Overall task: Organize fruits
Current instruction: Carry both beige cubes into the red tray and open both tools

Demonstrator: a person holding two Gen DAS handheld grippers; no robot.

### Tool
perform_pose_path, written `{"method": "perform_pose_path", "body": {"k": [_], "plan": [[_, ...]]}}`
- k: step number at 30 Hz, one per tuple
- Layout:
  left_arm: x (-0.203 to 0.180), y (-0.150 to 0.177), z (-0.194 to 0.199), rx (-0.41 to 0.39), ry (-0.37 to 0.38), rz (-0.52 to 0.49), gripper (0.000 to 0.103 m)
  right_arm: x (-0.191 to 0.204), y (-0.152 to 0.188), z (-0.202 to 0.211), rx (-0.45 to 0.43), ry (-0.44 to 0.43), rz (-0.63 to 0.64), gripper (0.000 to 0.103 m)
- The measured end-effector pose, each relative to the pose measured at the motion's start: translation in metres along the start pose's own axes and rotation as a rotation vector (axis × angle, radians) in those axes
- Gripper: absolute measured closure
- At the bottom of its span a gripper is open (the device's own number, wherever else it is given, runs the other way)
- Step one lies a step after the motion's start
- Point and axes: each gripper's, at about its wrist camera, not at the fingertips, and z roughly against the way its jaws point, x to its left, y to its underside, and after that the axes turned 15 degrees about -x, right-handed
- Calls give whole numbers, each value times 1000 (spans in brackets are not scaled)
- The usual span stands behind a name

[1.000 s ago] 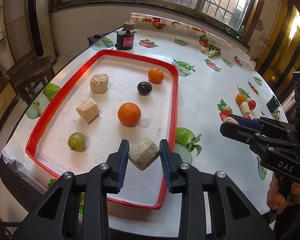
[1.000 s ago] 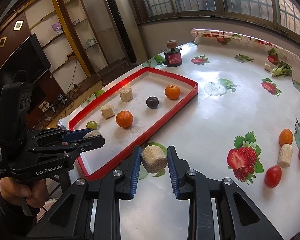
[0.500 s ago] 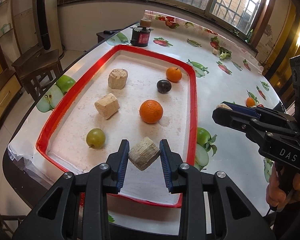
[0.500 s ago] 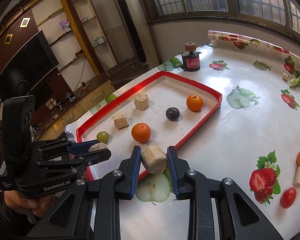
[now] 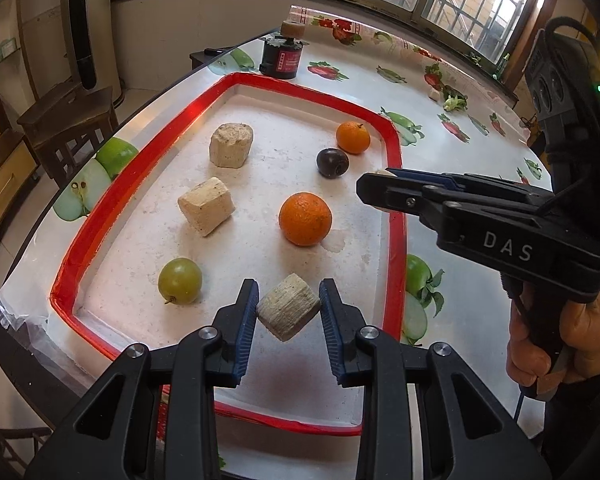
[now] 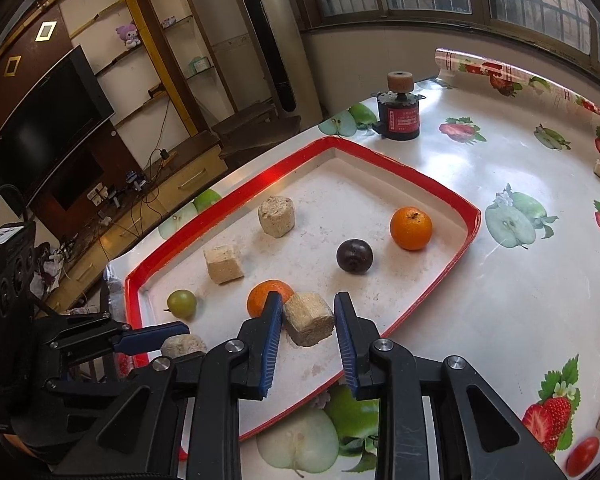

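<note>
Grippers left (image 5: 288, 312) and right (image 6: 307, 320) each clamp a beige block above the red tray (image 5: 100, 216).

The left gripper (image 5: 288, 312) clamps a tan block (image 5: 289, 306) above the red-rimmed tray (image 5: 396, 216). In the tray lie a green grape (image 5: 179, 280), a large orange (image 5: 305, 219), a dark plum (image 5: 332, 163) and two more blocks. The right gripper (image 5: 380, 188) reaches in from the right.

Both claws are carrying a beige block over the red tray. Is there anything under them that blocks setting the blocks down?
Under the left gripper and its block the tray floor looks bare; the green grape sits off to one side. The right gripper holds its block close beside the large orange, which could crowd it.
</note>
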Motion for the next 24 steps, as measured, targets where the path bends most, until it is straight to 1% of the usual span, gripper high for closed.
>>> {"method": "perform_pose_path", "body": {"k": [12, 14, 17, 20, 21, 22, 24], "plan": [[3, 4, -18, 32, -2, 7, 74, -9, 3, -36, 57, 10, 10, 75], [4, 5, -20, 37, -8, 11, 74, -11, 5, -39, 62, 15, 4, 73], [7, 4, -20, 37, -17, 27, 74, -12, 5, -39, 59, 21, 0, 72], [9, 3, -21, 38, -47, 24, 74, -12, 4, -34, 49, 28, 1, 68], [10, 3, -20, 39, -55, 23, 72, -11, 4, -31, 43, 26, 3, 65], [10, 3, -20, 39, -57, 25, 71, -10, 3, -28, 38, 25, 5, 65], [11, 3, -17, 33, -61, 26, 63, -9, 2, -22, 26, 25, 7, 63]]}}
